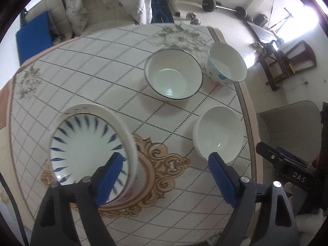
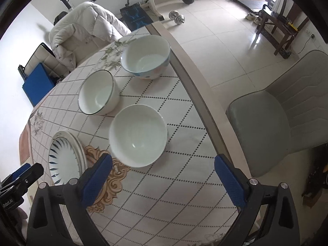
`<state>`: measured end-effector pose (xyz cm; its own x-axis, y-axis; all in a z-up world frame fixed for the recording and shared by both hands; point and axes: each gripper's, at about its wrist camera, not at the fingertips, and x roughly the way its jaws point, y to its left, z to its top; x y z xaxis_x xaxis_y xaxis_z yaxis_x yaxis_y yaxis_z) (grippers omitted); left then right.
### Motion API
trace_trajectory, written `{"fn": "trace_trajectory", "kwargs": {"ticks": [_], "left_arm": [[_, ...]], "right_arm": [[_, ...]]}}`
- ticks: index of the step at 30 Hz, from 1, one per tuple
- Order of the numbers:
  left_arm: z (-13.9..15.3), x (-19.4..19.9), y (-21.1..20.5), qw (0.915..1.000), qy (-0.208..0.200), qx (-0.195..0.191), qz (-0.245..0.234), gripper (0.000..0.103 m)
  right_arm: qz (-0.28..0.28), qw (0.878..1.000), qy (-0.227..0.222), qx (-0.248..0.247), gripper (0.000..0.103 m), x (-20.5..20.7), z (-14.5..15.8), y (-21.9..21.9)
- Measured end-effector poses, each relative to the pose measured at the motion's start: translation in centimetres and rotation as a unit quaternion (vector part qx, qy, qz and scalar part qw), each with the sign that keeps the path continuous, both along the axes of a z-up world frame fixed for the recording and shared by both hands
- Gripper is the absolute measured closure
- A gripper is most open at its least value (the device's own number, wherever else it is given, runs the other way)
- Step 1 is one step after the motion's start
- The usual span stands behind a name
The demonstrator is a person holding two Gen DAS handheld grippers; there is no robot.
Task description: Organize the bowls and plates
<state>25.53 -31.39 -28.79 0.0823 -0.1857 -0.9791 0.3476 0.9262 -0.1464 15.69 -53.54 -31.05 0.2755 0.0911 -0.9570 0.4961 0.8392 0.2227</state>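
Now, through my left wrist camera, the left gripper (image 1: 166,168) hangs over the table (image 1: 114,65) with its blue pads spread apart and nothing between them. Its left pad (image 1: 109,176) overlaps the near edge of the blue-striped plate (image 1: 86,143), which sits inside a larger white plate (image 1: 123,127) at the near left of the checked cloth; I cannot tell whether the pad touches it. Just past the right pad (image 1: 220,176) stands the plain white bowl (image 1: 219,133). Farther back sit the dark-rimmed bowl (image 1: 174,73) and, right beside it at the table's edge, the blue-dotted bowl (image 1: 227,63).

Through my right wrist camera, the right gripper (image 2: 164,174) is also wide open and empty, poised above the cloth. The plain white bowl (image 2: 138,135) lies just ahead, between the pads, nearer the left one. The dark-rimmed bowl (image 2: 97,92) and blue-dotted bowl (image 2: 146,56) stand beyond it, each apart from the others. The stacked plates (image 2: 65,160) lie at the left, with the left gripper (image 2: 18,176) showing at the frame's edge beside them.
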Motion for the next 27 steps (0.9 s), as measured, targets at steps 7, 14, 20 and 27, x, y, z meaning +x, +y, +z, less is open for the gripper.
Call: {"fn": "trace_trajectory", "kwargs": {"ticks": [7,14,20,27], "left_arm": [[-6.7,1.9,-5.4,0.9968,0.078,0.011,-0.01,0.06],[-9.2,1.6,-6.6,0.9946,0.103,0.004,-0.009,0.086],[-9.0,0.9,-5.6,0.9945,0.104,0.006,0.008,0.087],[-7.2,0.7,-1.6,0.9951,0.093,0.016,0.032,0.087]], "right_arm": [[0.042,0.995,0.051,0.072,0.022,4.3,-8.2,-2.5],[0.076,0.988,0.082,0.106,0.085,6.7,-12.6,-2.1],[0.105,0.987,0.081,0.091,0.094,7.7,-12.6,-0.7],[0.137,0.982,0.079,0.103,0.094,8.4,-12.1,1.2]]}}
